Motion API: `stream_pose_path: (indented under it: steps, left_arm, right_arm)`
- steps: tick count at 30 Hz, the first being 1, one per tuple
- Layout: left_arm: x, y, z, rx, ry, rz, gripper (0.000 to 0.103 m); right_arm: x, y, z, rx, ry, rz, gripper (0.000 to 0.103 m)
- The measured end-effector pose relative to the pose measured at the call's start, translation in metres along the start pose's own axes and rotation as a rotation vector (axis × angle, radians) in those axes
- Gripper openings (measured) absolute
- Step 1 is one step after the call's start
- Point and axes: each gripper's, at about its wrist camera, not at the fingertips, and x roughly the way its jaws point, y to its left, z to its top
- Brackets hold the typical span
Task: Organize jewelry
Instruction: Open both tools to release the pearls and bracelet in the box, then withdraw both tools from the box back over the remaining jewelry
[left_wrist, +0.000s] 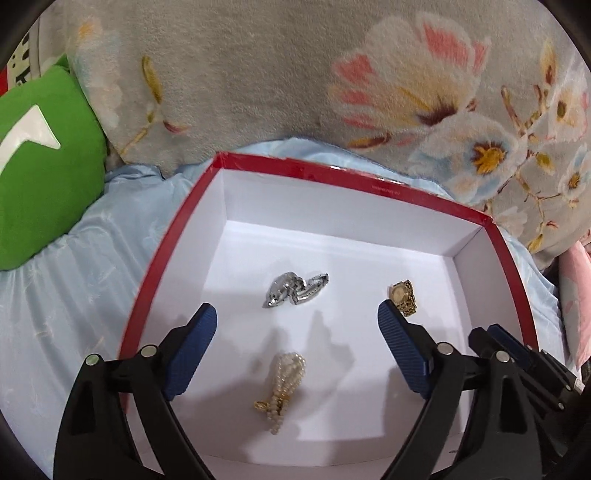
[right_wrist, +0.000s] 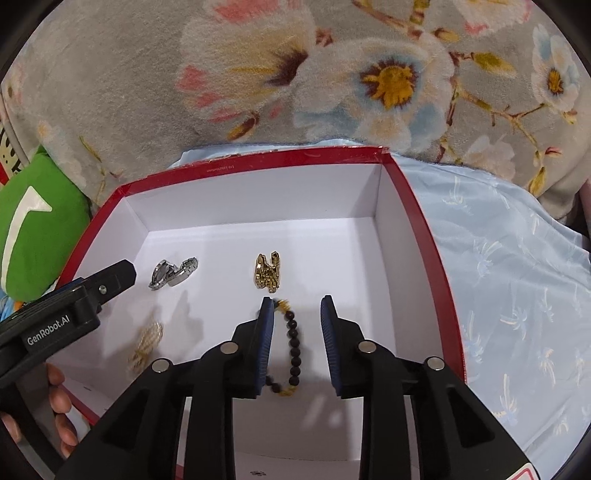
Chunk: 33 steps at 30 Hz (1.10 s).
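A red box with a white inside lies on the bed; it also shows in the right wrist view. Inside lie a silver watch, a gold watch and a pearl bracelet. My left gripper is open and empty above the pearl bracelet. My right gripper is open over the box; a black bead bracelet hangs blurred between its fingers, close to the left pad.
A floral grey blanket lies behind the box. A green plush pillow sits at the left. Light blue bedding surrounds the box. The person's hand holds the left gripper.
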Motion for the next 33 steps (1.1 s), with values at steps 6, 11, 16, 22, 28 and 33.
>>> stream_pose_path:
  steps: [6, 11, 16, 22, 28, 33]
  left_arm:
    - [-0.026, 0.013, 0.009, -0.011, -0.044, 0.017, 0.086]
    - [-0.064, 0.02, 0.006, 0.008, -0.082, 0.038, 0.086]
    - [-0.108, 0.027, -0.016, 0.045, -0.093, 0.061, 0.086]
    - [-0.152, 0.037, -0.065, 0.066, -0.045, 0.061, 0.086]
    - [-0.178, 0.049, -0.117, 0.064, 0.011, 0.059, 0.086]
    - [-0.19, 0.06, -0.157, 0.035, 0.064, 0.05, 0.086]
  right_arm:
    - [-0.025, -0.002, 0.004, 0.002, -0.055, -0.009, 0.035]
    - [-0.062, -0.002, -0.002, -0.004, -0.093, 0.011, 0.037]
    - [-0.105, -0.001, -0.026, -0.015, -0.105, 0.032, 0.037]
    - [-0.149, 0.001, -0.074, -0.031, -0.082, 0.053, 0.038]
    - [-0.175, 0.001, -0.131, -0.029, -0.022, 0.066, 0.038]
    - [-0.183, 0.007, -0.173, -0.05, 0.025, 0.067, 0.038]
